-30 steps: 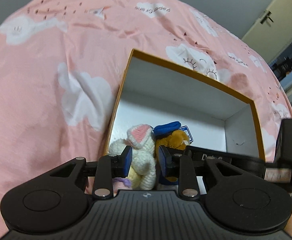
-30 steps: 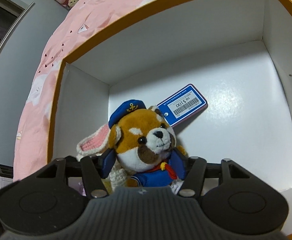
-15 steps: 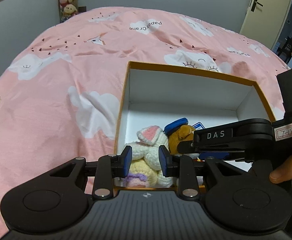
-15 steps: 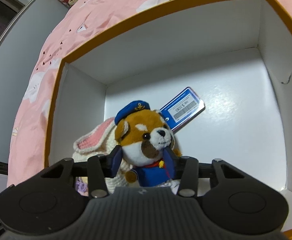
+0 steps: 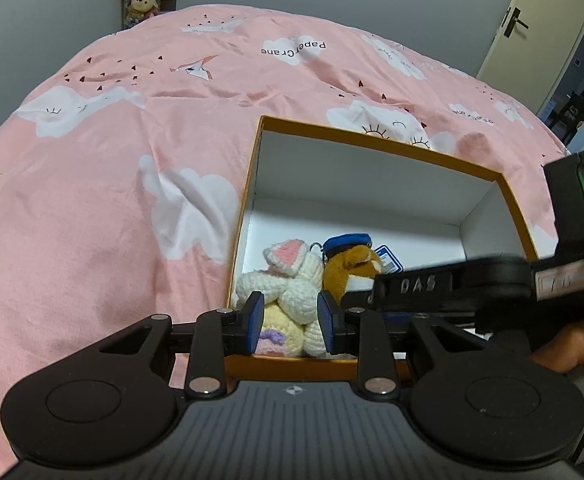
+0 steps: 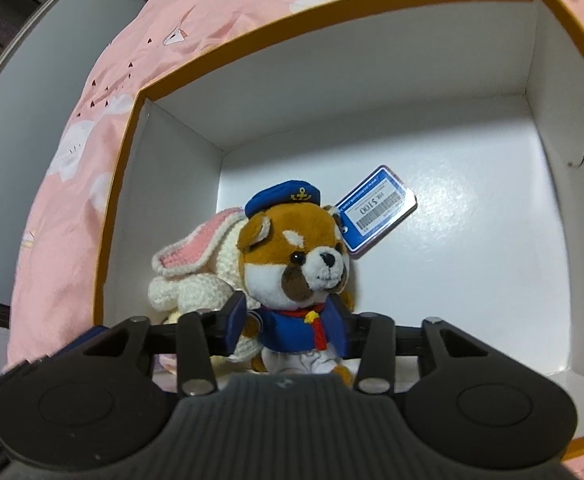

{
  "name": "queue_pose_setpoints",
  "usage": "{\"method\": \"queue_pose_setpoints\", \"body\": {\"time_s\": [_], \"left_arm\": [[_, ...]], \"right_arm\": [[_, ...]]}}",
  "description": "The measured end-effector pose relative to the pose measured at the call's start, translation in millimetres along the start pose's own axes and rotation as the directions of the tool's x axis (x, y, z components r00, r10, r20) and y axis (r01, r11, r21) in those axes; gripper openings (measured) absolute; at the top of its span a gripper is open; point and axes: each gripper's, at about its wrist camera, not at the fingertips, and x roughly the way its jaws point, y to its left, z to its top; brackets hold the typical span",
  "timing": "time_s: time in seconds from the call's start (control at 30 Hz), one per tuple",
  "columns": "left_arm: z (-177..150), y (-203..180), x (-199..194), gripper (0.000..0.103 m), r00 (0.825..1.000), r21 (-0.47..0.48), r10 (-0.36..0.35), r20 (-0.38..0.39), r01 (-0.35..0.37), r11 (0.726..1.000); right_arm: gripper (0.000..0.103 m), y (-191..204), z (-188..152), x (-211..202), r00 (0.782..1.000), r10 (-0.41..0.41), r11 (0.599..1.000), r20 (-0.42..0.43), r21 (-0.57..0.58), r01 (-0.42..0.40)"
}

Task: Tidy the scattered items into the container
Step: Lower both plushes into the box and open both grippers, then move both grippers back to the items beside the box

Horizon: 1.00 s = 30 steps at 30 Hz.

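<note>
Sailor plush (image 6: 298, 276), standing in the box's (image 6: 392, 92) near-left corner against the crocheted bunny (image 6: 195, 276), sits clamped in the right gripper (image 6: 287, 322), left gripper (image 5: 290, 322) empty and part-open; withdrawing unreleased could drag it out.

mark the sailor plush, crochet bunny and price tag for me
sailor plush (image 6: 292, 256), right wrist view, on its face.
crochet bunny (image 6: 195, 286), right wrist view, on its cream body below the pink ear.
price tag (image 6: 376, 210), right wrist view, on the white barcode label.
</note>
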Motion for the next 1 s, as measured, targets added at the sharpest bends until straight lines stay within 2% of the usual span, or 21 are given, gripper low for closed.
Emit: {"method": "queue_pose_setpoints", "body": {"time_s": [0.17,0.27,0.37,0.5,0.7,0.87,1.0], "left_arm": [[-6.2,-4.0,-7.5,0.048,0.999,0.028,0.022,0.035,-0.023,0.999],[-13.5,-3.7,-12.5,0.048,0.999,0.030,0.011,0.039,-0.012,0.999],[-20.2,-2.3,-25.7,0.048,0.998,0.042,-0.036,0.056,0.034,0.999],[-29.6,-2.1,-47.6,0.050,0.992,0.084,-0.099,0.076,0.093,0.992],[-53.4,-3.4,-69.6,0.053,0.981,0.167,-0.191,0.027,0.184,0.969],[-72.2,-8.7,-79.1,0.060,0.977,0.252,-0.210,-0.046,0.215,0.944],[-93.4,-15.0,-85.4,0.065,0.967,0.368,-0.243,-0.070,0.252,0.895]], "right_arm": [[0.062,13.8,-11.4,-12.8,0.997,-0.034,0.992,0.075,-0.121,0.043],[0.065,18.8,-23.5,-27.9,0.988,-0.045,0.978,0.149,-0.194,0.074],[0.071,22.4,-39.6,-49.3,0.968,-0.030,0.959,0.248,-0.265,0.097],[0.072,20.6,-67.0,-80.8,0.937,0.020,0.933,0.350,-0.342,0.108],[0.071,4.5,-106.8,-116.8,0.922,0.086,0.924,0.378,-0.376,0.068],[0.070,-10.5,-141.4,-137.0,0.922,0.063,0.915,0.381,-0.391,0.099],[0.070,-23.1,-165.3,-142.8,0.930,0.043,0.904,0.364,-0.410,0.119]]}}
